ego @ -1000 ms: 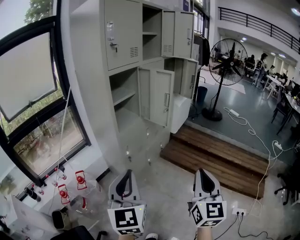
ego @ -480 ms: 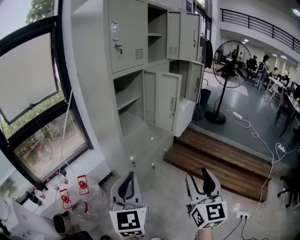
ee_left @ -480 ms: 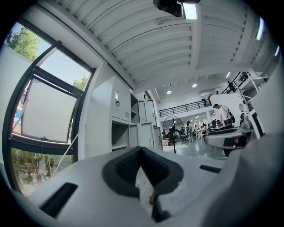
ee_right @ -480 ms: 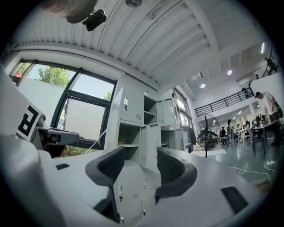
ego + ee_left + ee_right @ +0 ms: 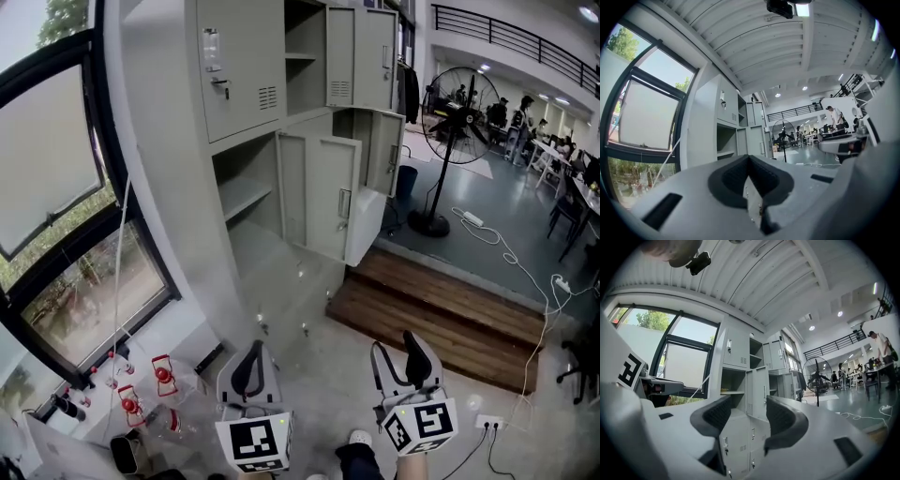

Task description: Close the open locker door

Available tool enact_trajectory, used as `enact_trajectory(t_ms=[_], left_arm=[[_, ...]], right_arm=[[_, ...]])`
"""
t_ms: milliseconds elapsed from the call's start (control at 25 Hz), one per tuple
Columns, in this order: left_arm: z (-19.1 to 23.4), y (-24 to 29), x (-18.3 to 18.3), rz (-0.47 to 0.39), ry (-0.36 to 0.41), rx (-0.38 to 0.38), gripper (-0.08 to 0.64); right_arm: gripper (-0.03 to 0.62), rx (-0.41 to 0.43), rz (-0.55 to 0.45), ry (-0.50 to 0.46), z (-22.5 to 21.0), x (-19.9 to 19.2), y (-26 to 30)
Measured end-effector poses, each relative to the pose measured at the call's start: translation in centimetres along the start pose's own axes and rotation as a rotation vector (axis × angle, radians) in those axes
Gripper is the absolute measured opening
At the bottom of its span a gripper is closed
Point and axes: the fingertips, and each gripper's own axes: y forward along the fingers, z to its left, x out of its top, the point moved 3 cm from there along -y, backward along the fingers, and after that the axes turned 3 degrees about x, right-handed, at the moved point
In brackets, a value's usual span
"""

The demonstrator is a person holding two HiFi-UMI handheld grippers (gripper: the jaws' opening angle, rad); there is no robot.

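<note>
The person is standing in front of the grey locker cabinet (image 5: 244, 84), holding both tools low. The left gripper (image 5: 251, 361) is keeping its jaws together with nothing between them; the left gripper view shows the two dark pads (image 5: 736, 180) meeting in one line. The right gripper (image 5: 396, 349) is holding its jaws wide apart and is gripping nothing. In the right gripper view, the open locker door (image 5: 759, 390) is showing through the gap between the pads (image 5: 715, 414), well apart from them.

From the head view, this open locker door (image 5: 328, 197) is hanging at about 12 o'clock from the grippers, in the middle row, swung outward. Only this view shows the wooden step (image 5: 441, 319) at 1 o'clock, the standing fan (image 5: 459, 112) at 2 o'clock, and the window (image 5: 56, 169) at 10 o'clock. The left gripper view is showing the ceiling beams (image 5: 754, 42), which the head view does not show.
</note>
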Motion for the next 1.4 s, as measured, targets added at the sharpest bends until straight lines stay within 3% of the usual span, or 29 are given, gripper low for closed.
enact_trajectory(t_ms=[480,920,1400], left_arm=[[-3.0,9.2,-0.9,0.017,-0.002,0.056,0.0],[-7.0,20.1,0.2,0.026,0.001,0.177,0.0],[-8.5,26.7,-0.7,0.071,0.016,0.284,0.0]], right_arm=[[0.23,0.052,0.0,0.026,-7.3,-1.9,8.2],[0.23,0.191,-0.002,0.03,-16.7,-1.6,19.1],[0.23,0.332,0.02,0.057,-20.3,-3.7,26.8]])
